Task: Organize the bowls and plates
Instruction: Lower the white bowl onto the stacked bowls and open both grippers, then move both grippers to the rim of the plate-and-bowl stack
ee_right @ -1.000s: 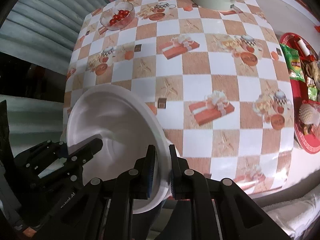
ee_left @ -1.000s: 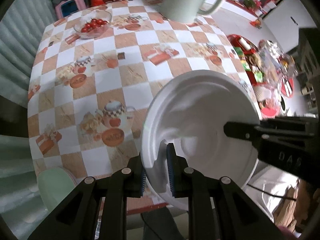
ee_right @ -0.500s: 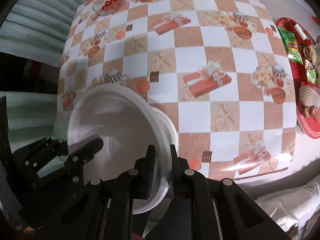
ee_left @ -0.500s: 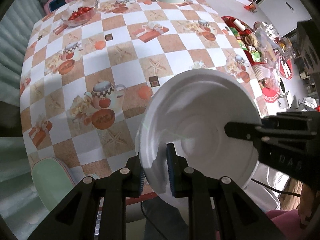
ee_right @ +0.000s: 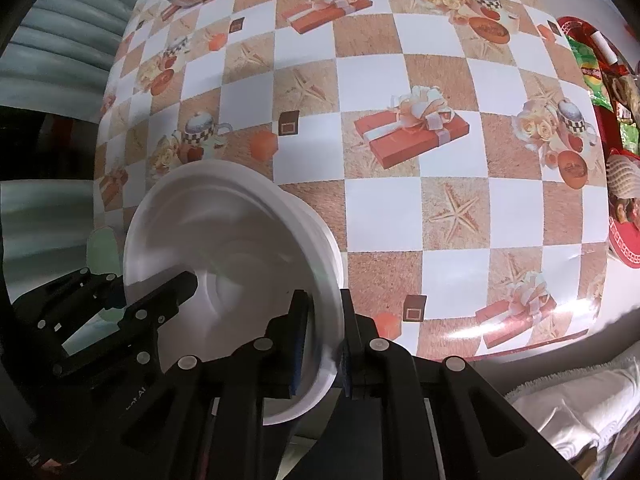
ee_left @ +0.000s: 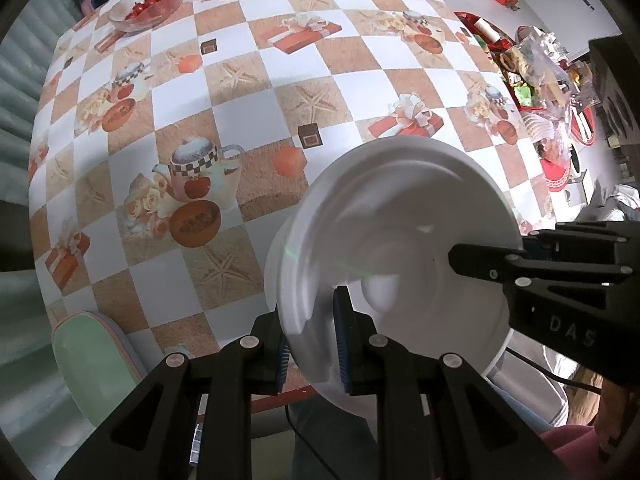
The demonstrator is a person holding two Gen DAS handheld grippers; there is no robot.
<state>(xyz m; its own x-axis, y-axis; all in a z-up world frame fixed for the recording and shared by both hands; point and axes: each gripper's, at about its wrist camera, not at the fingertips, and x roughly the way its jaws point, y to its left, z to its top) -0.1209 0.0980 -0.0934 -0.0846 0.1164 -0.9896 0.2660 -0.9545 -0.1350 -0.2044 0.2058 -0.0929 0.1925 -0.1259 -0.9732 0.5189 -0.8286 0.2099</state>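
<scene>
Left tool (ee_left: 311,344) clamps near rim of white bowl (ee_left: 404,256); right tool (ee_right: 324,336) clamps opposite rim. Bowl tilted, held above desk (ee_right: 380,92) near edge. Far corner: glass bowl of tomatoes (ee_left: 150,2).

Bright daylight, fisheye-warped edges, motion-blurred white bowl (ee_left: 400,248).
</scene>
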